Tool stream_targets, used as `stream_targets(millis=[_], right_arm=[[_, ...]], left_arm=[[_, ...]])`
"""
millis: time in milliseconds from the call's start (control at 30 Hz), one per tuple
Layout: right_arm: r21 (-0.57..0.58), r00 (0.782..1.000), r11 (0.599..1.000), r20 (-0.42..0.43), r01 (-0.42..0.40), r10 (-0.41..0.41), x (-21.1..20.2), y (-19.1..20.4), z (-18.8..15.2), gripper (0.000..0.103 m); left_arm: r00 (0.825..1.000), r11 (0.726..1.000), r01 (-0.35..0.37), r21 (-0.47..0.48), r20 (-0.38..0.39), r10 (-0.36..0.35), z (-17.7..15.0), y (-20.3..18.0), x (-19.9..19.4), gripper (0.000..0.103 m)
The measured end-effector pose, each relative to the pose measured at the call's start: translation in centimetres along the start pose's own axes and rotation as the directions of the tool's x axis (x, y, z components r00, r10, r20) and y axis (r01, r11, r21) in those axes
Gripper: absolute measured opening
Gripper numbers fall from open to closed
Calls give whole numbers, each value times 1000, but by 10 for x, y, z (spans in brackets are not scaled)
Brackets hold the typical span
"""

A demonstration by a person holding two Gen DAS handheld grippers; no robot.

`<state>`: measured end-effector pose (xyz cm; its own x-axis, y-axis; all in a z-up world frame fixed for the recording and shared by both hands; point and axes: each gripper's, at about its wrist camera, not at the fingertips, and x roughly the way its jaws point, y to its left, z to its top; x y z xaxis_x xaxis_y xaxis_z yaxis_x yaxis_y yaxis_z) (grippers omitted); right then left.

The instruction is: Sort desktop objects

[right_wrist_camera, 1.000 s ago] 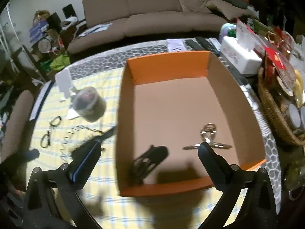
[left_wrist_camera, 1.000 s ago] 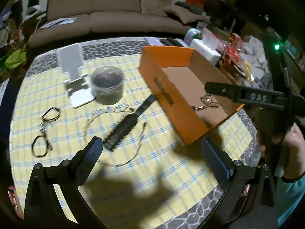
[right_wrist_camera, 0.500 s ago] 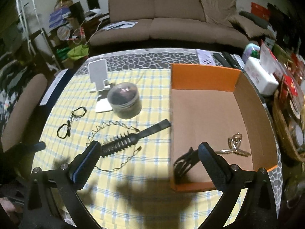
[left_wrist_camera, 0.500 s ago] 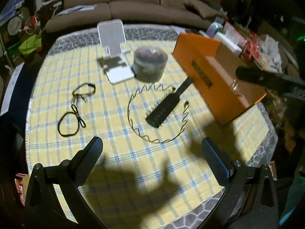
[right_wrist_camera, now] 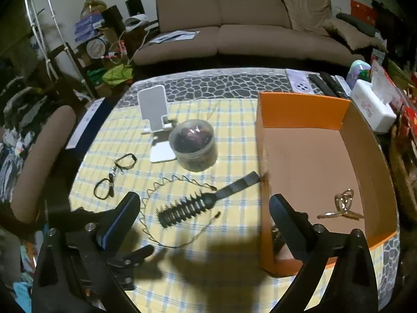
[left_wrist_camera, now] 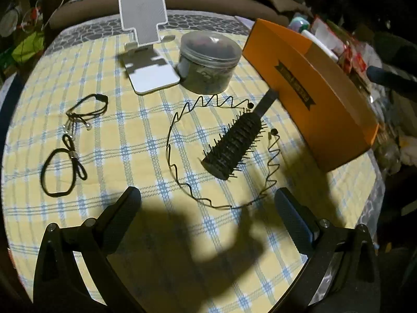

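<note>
Hairbrush (left_wrist_camera: pixel 235 143) on the tablecloth, ahead of both empty, wide-open jaws, untouched.

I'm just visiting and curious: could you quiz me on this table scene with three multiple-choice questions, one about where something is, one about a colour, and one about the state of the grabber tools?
1. Where does the black hairbrush lie?
A. In the box
B. On the checked cloth, inside the curve of the wavy wire headband
C. On the sofa

2. What colour is the outside of the cardboard box?
A. Orange
B. Green
C. White

3. How do the left gripper and right gripper stand?
A. Both shut on the brush
B. One holds the jar
C. Both open and empty

Answers: 1 B, the brush rests on the cloth with the headband curving round it. 2 A, its outer walls are orange. 3 C, both pairs of fingers are spread with nothing between them.
</note>
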<state>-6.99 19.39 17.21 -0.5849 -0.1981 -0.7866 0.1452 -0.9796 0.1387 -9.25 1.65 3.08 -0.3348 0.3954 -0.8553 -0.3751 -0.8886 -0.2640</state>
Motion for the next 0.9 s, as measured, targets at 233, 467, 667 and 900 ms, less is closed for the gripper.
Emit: stream_targets(millis=[233, 467, 667, 900], right_arm=[[-12, 999, 999, -10, -32, 32, 8, 10, 2, 100], [-39, 998, 999, -59, -25, 23, 23, 18, -5, 92], [-28, 996, 999, -76, -45, 42, 28, 16, -7, 81], [-11, 994, 998, -91, -55, 54, 31, 13, -9, 71]], left_arm=[[1000, 995, 29, -99, 1, -29, -2, 14, 15, 70], [999, 992, 37, -120, 27, -34, -6, 23, 13, 27], [997, 991, 35, -132, 69, -26, -8, 29, -2, 13], [990, 984, 67, -163, 135, -45, -6, 38, -27, 12]])
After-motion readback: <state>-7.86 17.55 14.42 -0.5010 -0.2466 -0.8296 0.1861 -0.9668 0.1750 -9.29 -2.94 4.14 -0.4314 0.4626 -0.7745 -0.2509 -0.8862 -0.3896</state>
